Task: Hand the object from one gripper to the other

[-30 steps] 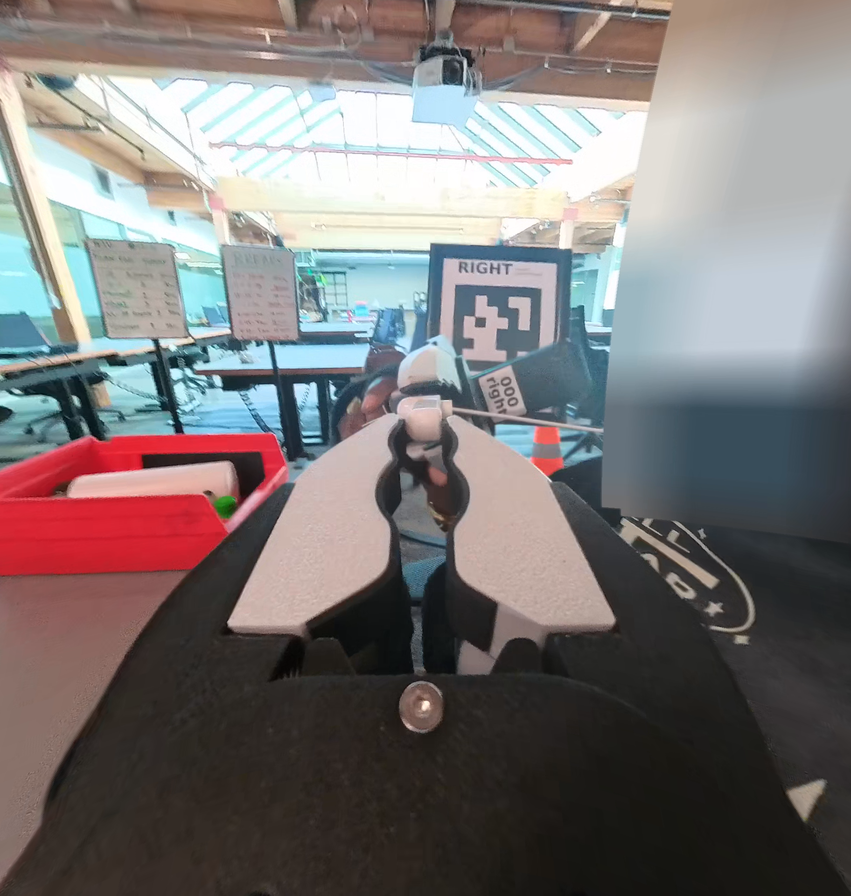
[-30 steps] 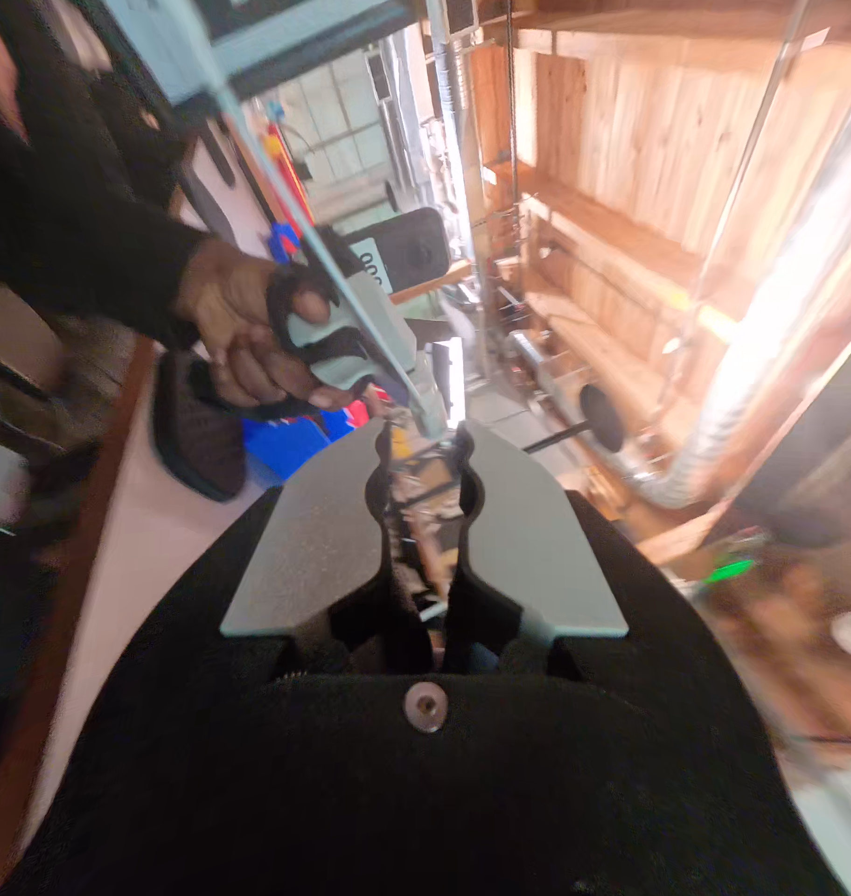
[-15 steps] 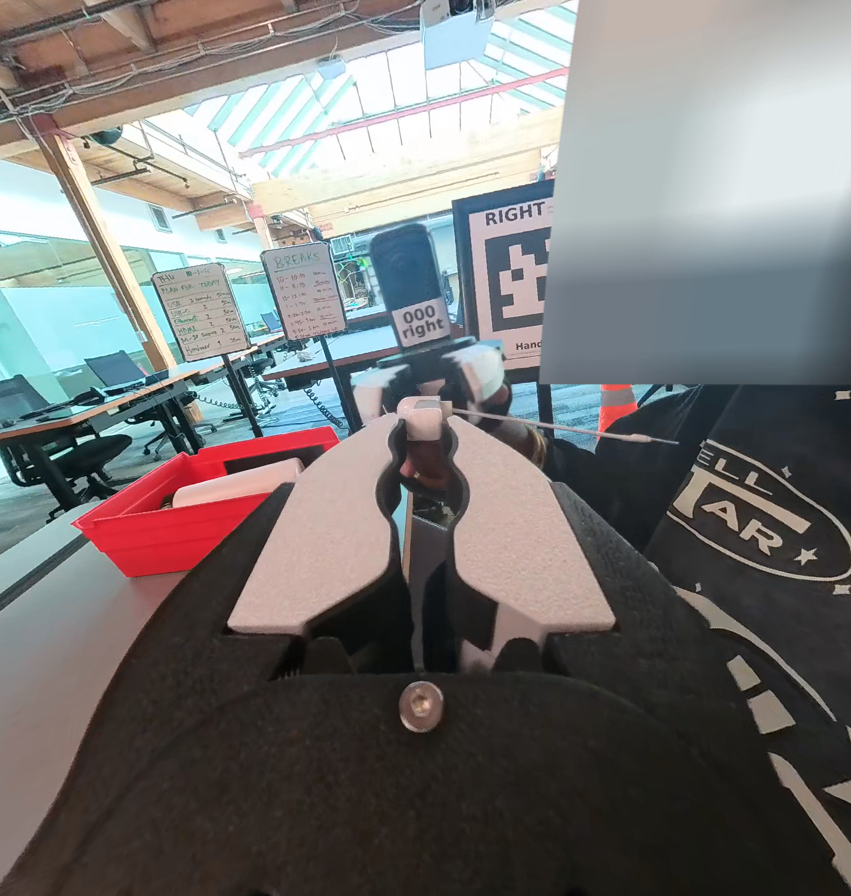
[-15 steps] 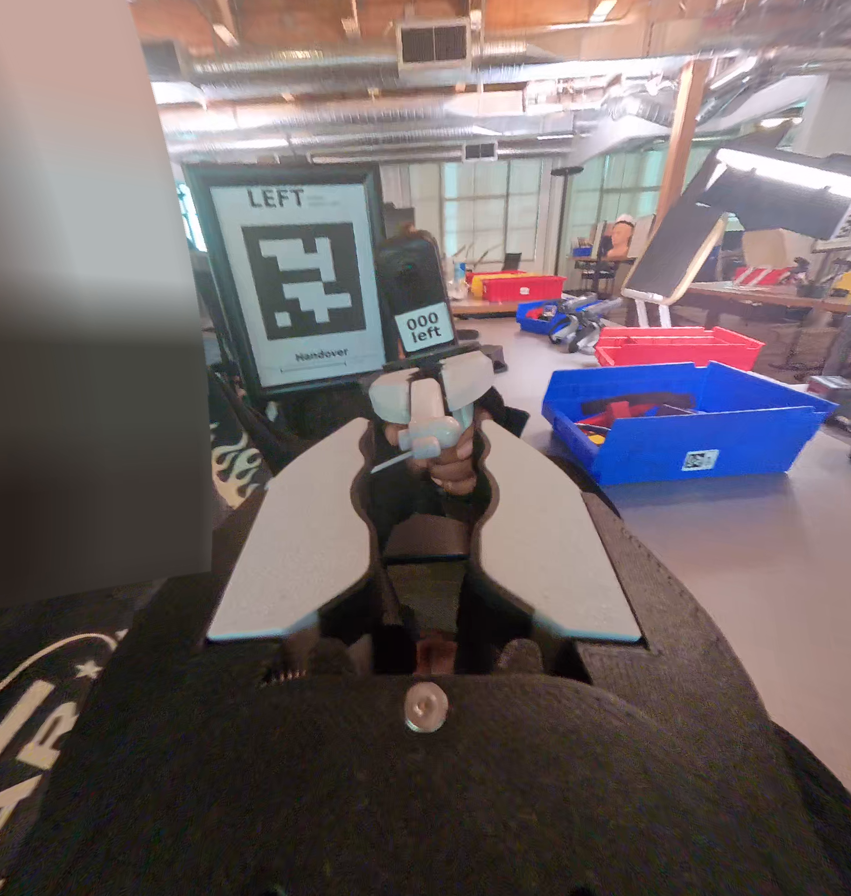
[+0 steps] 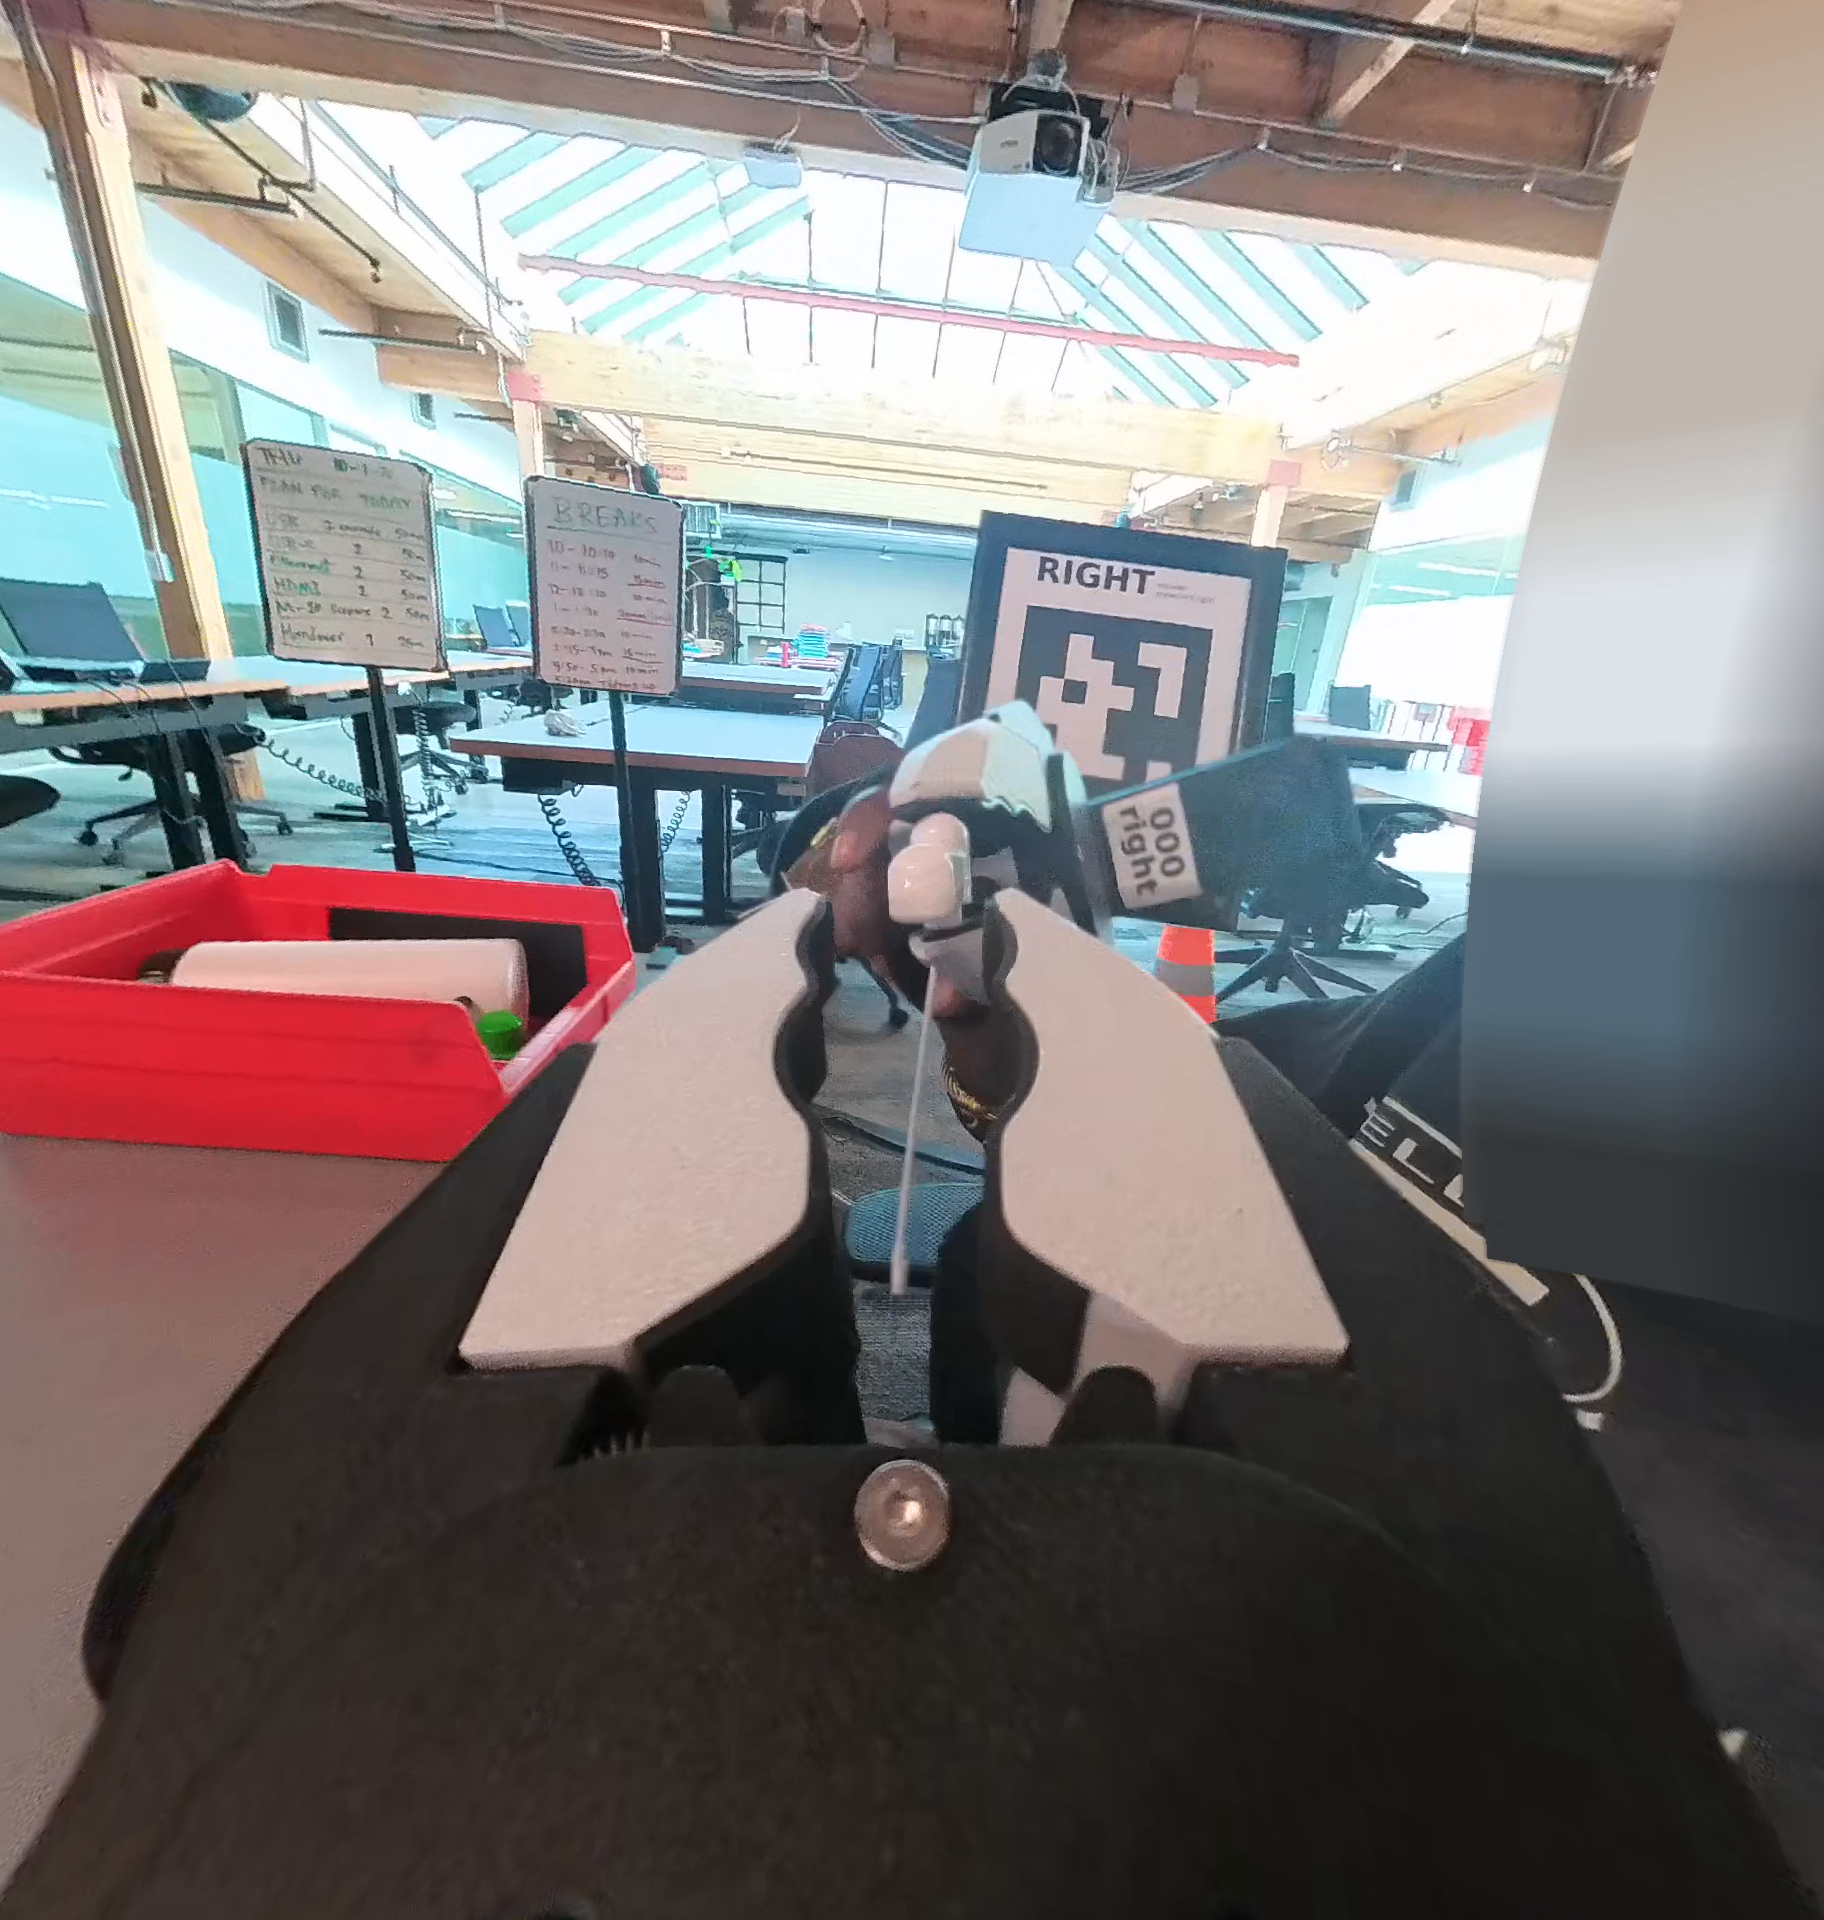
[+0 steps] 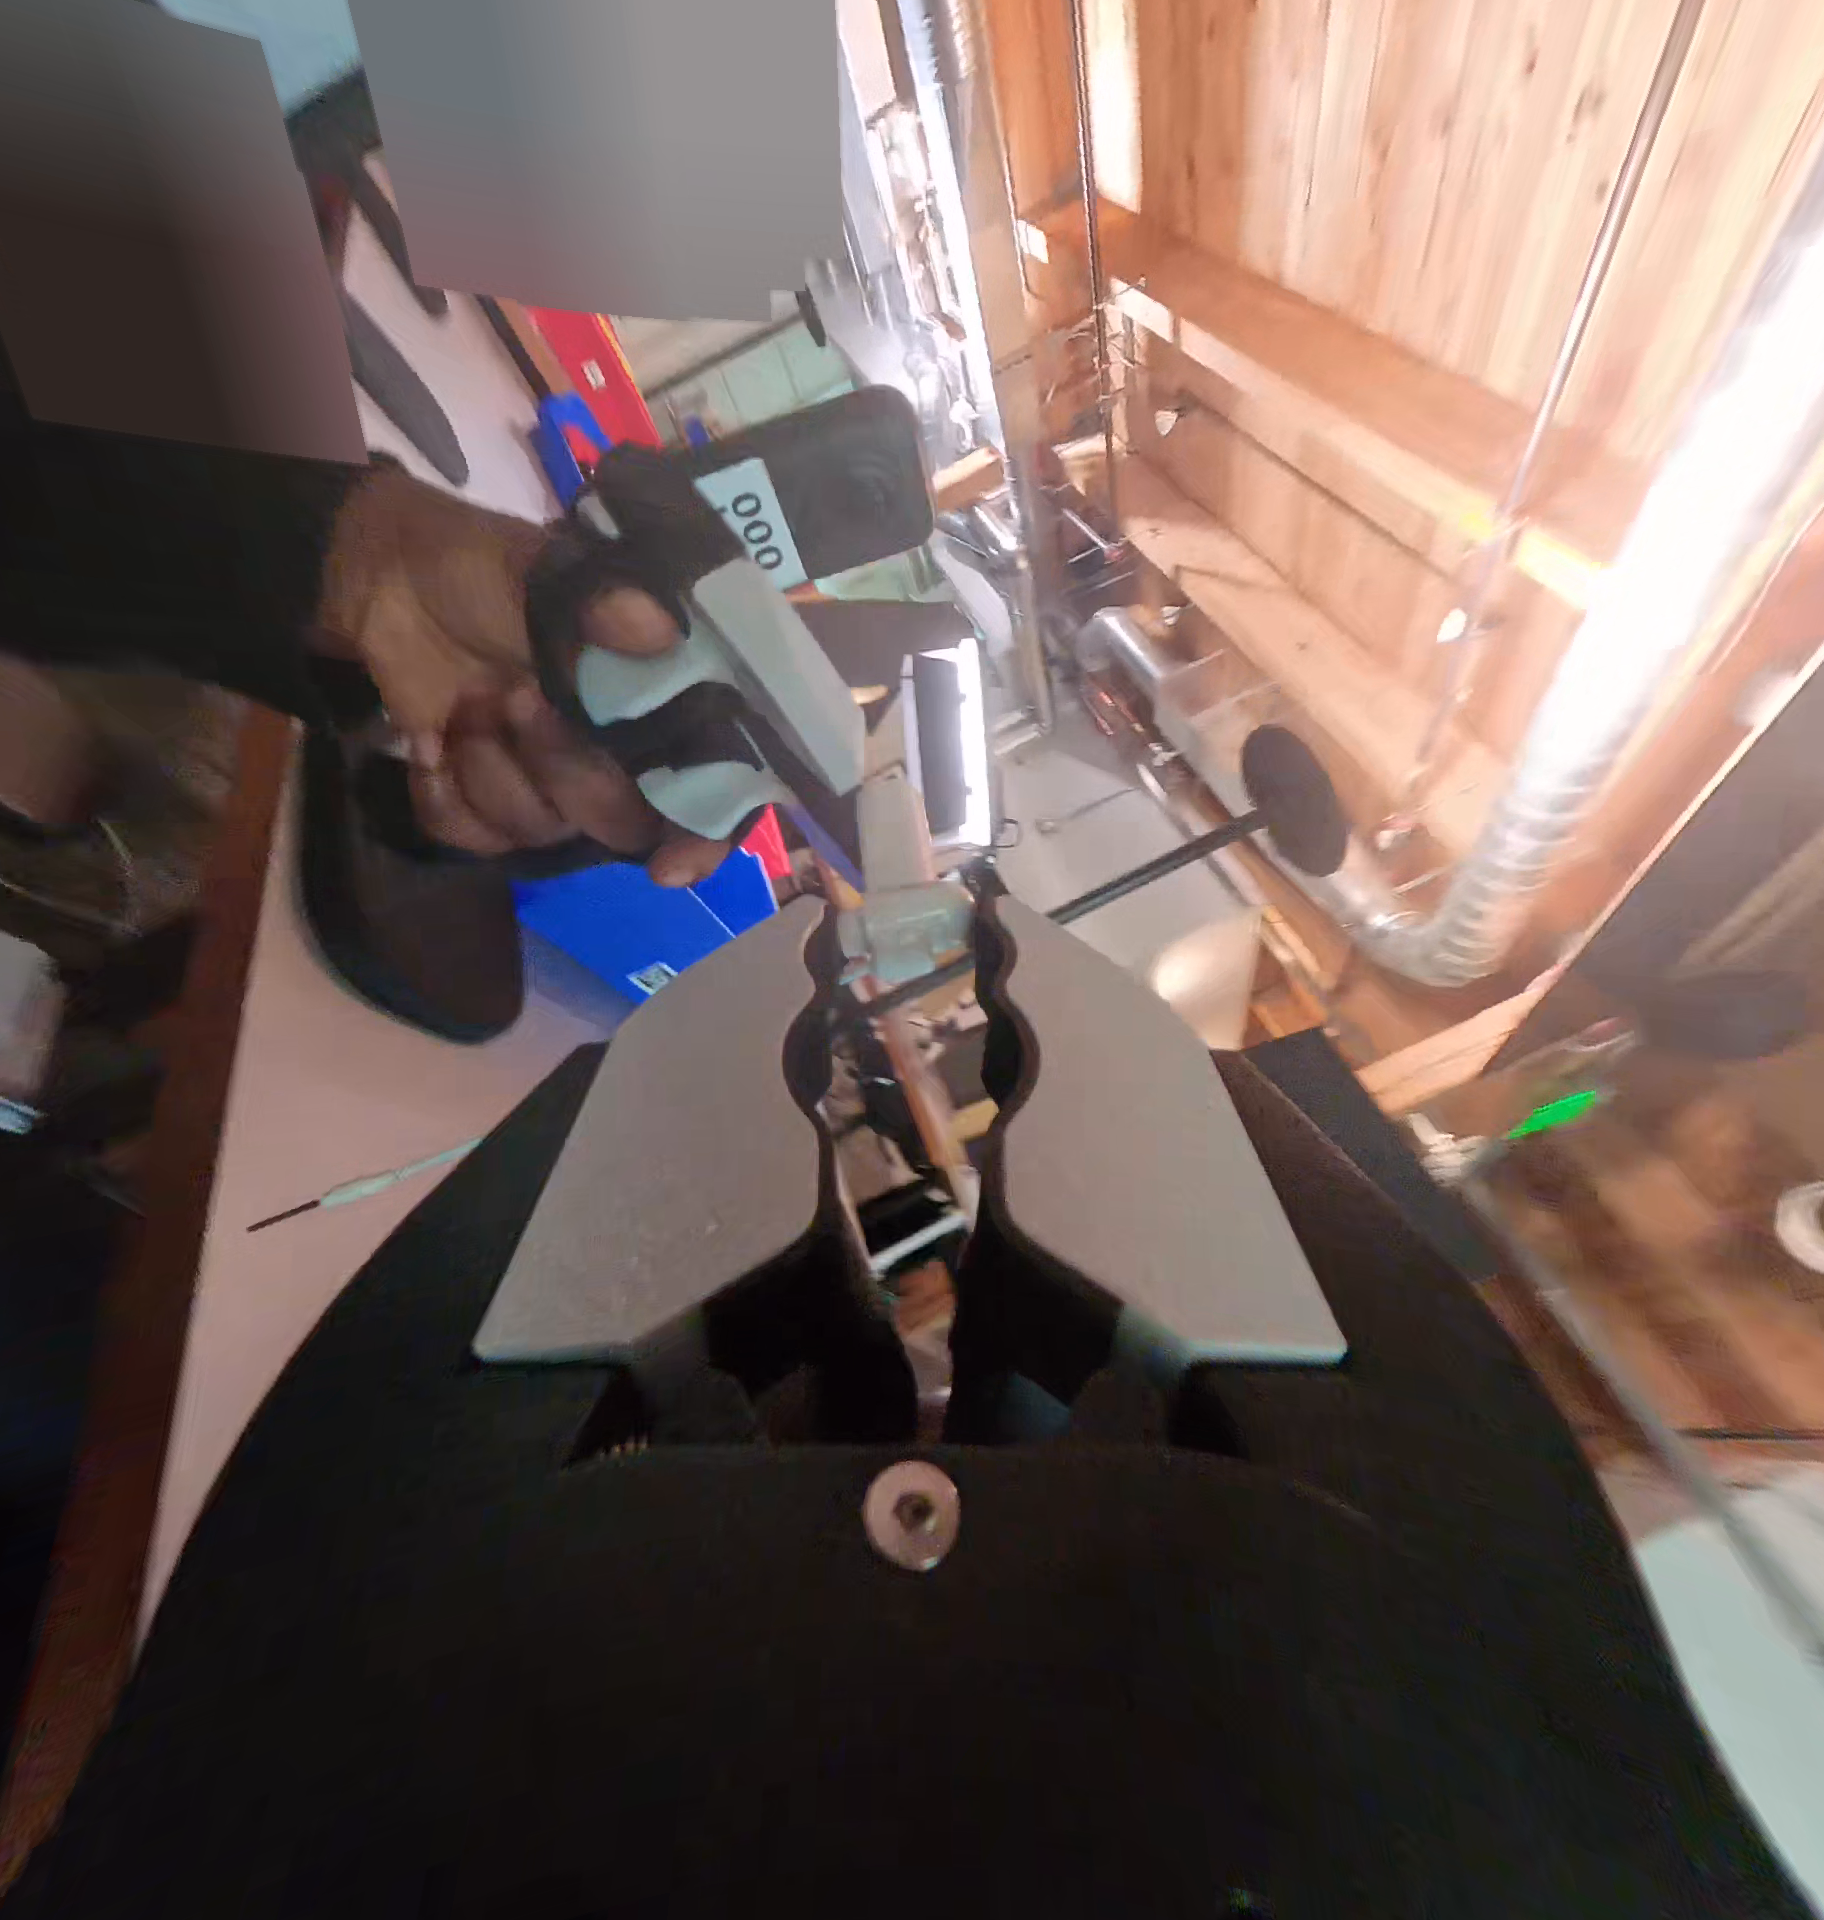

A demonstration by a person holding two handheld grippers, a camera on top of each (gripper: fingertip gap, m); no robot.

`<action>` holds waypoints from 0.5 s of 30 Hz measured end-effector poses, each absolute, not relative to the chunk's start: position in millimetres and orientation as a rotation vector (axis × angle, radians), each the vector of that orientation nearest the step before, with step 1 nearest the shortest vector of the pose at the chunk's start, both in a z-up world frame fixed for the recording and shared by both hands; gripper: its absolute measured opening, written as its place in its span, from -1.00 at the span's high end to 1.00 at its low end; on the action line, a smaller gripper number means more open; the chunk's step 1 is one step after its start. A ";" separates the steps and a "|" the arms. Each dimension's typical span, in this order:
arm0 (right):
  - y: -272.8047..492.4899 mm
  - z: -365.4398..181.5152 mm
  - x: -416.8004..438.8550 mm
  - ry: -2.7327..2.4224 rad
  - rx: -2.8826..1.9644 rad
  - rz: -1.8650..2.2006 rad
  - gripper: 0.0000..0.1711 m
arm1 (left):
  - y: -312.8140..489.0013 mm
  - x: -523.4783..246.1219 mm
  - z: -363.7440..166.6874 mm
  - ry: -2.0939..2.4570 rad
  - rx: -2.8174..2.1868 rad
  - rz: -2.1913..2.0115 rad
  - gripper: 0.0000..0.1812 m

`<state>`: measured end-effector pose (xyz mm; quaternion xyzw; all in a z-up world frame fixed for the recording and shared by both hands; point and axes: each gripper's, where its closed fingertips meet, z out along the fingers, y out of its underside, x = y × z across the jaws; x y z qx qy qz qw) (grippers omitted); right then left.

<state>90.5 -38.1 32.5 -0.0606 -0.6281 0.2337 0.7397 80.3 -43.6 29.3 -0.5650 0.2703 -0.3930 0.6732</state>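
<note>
Left gripper (image 5: 908,914) has its jaws spread with nothing between them. The white thin-stemmed object (image 5: 927,883) sits just past those tips, pinched by the right gripper (image 6: 906,925), stem hanging down between the left jaws. Red bin (image 5: 233,1049) off left on the bench (image 5: 160,1299).

My left gripper (image 5: 908,914) has jaws parted, a clear gap between the tips, held level and pointing forward. My right gripper (image 6: 903,925) is rolled sideways, tips nearly together and pinching something small. Right gripper also shows ahead in the left wrist view (image 5: 934,883), tilted over, my hand (image 5: 866,862) wrapped round its grip.
</note>
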 end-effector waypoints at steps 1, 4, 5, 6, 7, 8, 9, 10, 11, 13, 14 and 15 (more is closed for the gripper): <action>-38.6 31.5 89.8 -1.374 -0.112 0.466 0.71 | -43.4 81.0 28.7 0.608 -1.278 -0.890 0.71; -40.9 28.3 88.0 -1.367 -0.066 0.394 0.70 | -44.9 84.4 27.8 0.629 -1.273 -0.881 0.83; -41.7 28.1 87.7 -1.365 -0.062 0.394 0.70 | -46.5 85.6 28.2 0.641 -1.264 -0.880 0.86; -41.9 28.4 87.7 -1.364 -0.066 0.405 0.70 | -48.0 86.0 29.1 0.652 -1.252 -0.879 0.87; -42.1 28.2 87.7 -1.370 -0.077 0.429 0.70 | -49.0 86.4 29.1 0.663 -1.247 -0.875 0.87; -42.4 28.0 87.8 -1.381 -0.099 0.475 0.71 | -49.6 86.5 29.5 0.670 -1.239 -0.867 0.87; -41.8 28.6 87.5 -1.392 -0.141 0.543 0.71 | -50.2 86.4 30.7 0.674 -1.225 -0.859 0.87; -41.4 29.2 87.6 -1.410 -0.193 0.642 0.69 | -50.9 85.9 31.5 0.679 -1.213 -0.847 0.87; -42.5 30.1 88.9 -1.429 -0.245 0.772 0.64 | -51.8 85.5 32.1 0.688 -1.204 -0.837 0.87; -45.3 34.4 94.3 -1.458 -0.365 1.100 0.54 | -53.9 84.8 33.8 0.700 -1.186 -0.823 0.87; -47.0 36.4 97.0 -1.472 -0.437 1.288 0.50 | -54.4 84.3 34.4 0.702 -1.180 -0.816 0.87; -47.8 37.8 98.7 -1.482 -0.520 1.467 0.49 | -54.7 84.4 34.4 0.707 -1.178 -0.809 0.87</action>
